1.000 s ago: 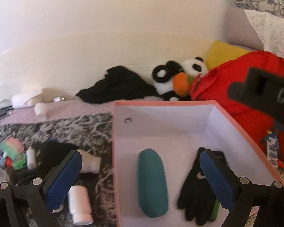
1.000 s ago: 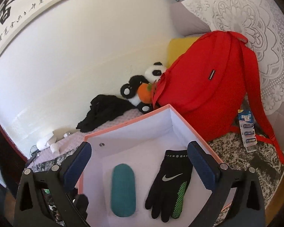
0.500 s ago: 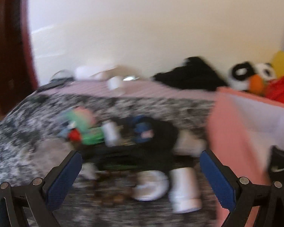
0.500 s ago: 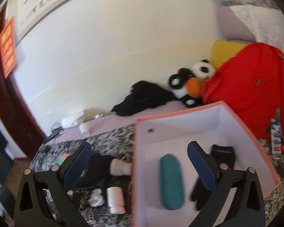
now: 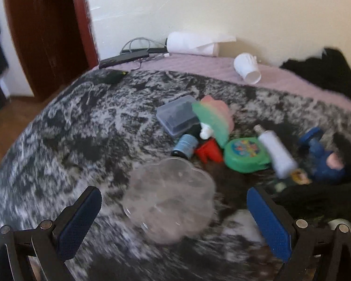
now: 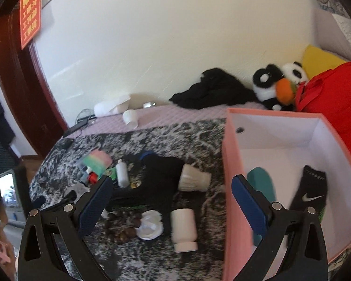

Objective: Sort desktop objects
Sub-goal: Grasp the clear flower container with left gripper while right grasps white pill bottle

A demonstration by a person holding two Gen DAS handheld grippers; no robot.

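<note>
My left gripper [image 5: 174,213], jaws wide and empty, hovers over the crumpled clear plastic cup [image 5: 170,201] at twelve o'clock, seemingly the next pick for the pink cardboard box [image 6: 231,164], while my right gripper [image 6: 170,199] hangs equally spread.

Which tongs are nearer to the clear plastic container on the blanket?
Left. The left tongs are open right before the clear plastic container, which lies between their fingers. The right tongs hang open by the pink box, farther away.
</note>
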